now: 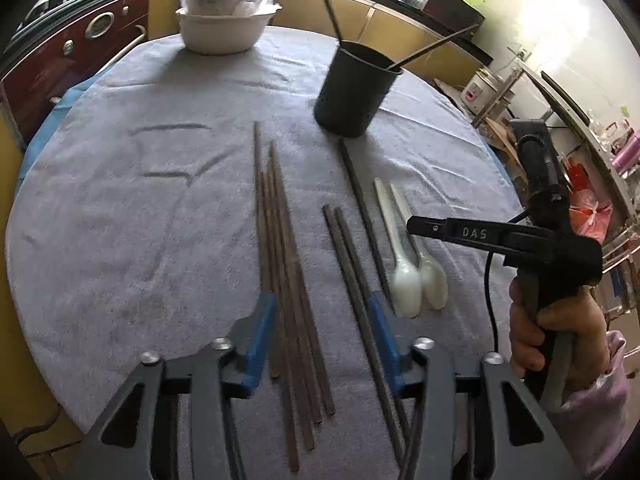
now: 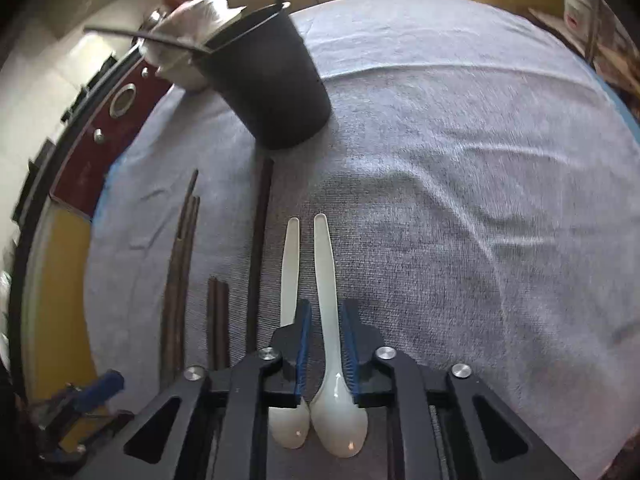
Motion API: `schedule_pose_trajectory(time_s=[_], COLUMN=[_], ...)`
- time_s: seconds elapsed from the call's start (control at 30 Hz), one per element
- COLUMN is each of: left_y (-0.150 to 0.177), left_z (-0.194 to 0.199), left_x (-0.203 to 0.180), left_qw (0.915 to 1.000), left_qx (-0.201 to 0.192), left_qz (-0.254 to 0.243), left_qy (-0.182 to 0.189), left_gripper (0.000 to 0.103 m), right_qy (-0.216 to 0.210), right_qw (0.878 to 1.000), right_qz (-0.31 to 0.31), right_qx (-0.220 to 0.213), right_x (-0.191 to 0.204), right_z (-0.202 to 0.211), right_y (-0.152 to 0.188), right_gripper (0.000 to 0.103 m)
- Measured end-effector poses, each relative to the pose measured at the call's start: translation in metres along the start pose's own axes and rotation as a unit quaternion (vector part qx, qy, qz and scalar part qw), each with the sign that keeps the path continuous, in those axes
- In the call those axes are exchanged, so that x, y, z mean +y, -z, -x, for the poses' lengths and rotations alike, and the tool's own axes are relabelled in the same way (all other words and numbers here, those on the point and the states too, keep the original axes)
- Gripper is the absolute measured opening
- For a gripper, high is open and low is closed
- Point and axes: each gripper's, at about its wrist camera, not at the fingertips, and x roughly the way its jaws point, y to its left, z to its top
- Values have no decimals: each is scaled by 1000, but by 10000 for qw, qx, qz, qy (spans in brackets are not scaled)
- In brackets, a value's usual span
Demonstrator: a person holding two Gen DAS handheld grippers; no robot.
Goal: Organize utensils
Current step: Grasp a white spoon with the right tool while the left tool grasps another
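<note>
Two dark chopsticks (image 1: 432, 46) stand in the black holder (image 1: 354, 88) near the tabletop's far edge; brown chopsticks (image 1: 286, 264), dark ones (image 1: 356, 280) and two white spoons (image 2: 316, 340) remain lying near me, my right hand-held gripper (image 2: 326, 352) clenched on one spoon's handle, my left hand-held gripper (image 1: 320, 336) released over the chopsticks.
</note>
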Motion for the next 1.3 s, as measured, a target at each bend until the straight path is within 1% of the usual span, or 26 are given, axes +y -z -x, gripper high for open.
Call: schedule_pose_trajectory(time_s=[0.03, 0.13, 0.23, 0.3, 0.43, 0.53, 0.6, 0.73, 0.8, 0.83, 0.87, 0.9, 0.93, 1.0, 1.1, 1.2, 1.3], left_y=[-3, -13, -29, -41, -69, -84, -91, -98, -98, -99, -99, -99, -99, -98, -95, -96, -97], left_z=[-1, -5, -16, -29, -63, -87, -102, -124, -134, -133, -136, -137, -139, -142, -142, -139, -116], left_x=[-3, -18, -38, -50, -69, -83, -91, -92, -91, -92, -92, -93, -93, -92, -90, -86, -86], left_qw=[10000, 9995, 9983, 9974, 9957, 9935, 9916, 9888, 9878, 9887, 9880, 9879, 9877, 9876, 9880, 9899, 9922], left_qx=[28, 74, 170, 265, 574, 750, 870, 1083, 1216, 1096, 1125, 1086, 1081, 1038, 934, 825, 541], left_qz=[-46, -287, -549, -654, -706, -857, -959, -993, -951, -1001, -1039, -1079, -1103, -1156, -1223, -1151, -1122], left_qy=[22, 68, 120, 116, 197, 67, -71, -258, -215, -211, -214, -231, -238, -218, -134, -63, 78], left_gripper=[41, 36, 36, 36, 36, 36, 36, 36, 36, 36, 35, 29, 25, 10, 10, 10, 10], right_qy=[24, 0, 50, 137, 156, 202, 170, 233, 278, 315, 349, 374, 406, 443, 463, 481, 370], right_qw=[10000, 9995, 9984, 9976, 9959, 9948, 9943, 9936, 9938, 9940, 9940, 9940, 9940, 9943, 9969, 9976, 9976], right_qz=[-37, -300, -549, -671, -887, -995, -1047, -1108, -1073, -1042, -1025, -1016, -1004, -958, -630, -472, -484], right_qx=[24, -43, -94, -114, -91, -79, -51, 53, 125, 129, 138, 141, 153, 117, -80, -125, -313], right_x=[-4, -24, -49, -64, -85, -96, -97, -101, -101, -100, -99, -99, -98, -97, -92, -90, -91], right_z=[0, 6, 14, 20, 27, 29, 30, 26, 23, 21, 20, 16, 14, 11, 6, 6, 11], right_y=[0, 1, 5, 7, 10, 7, -1, -18, -30, -35, -40, -45, -50, -56, -63, -64, -58], right_gripper=[3, 2, 2, 2, 3, 3, 3, 4, 4, 5, 5, 5, 5, 6, 6, 1, 1])
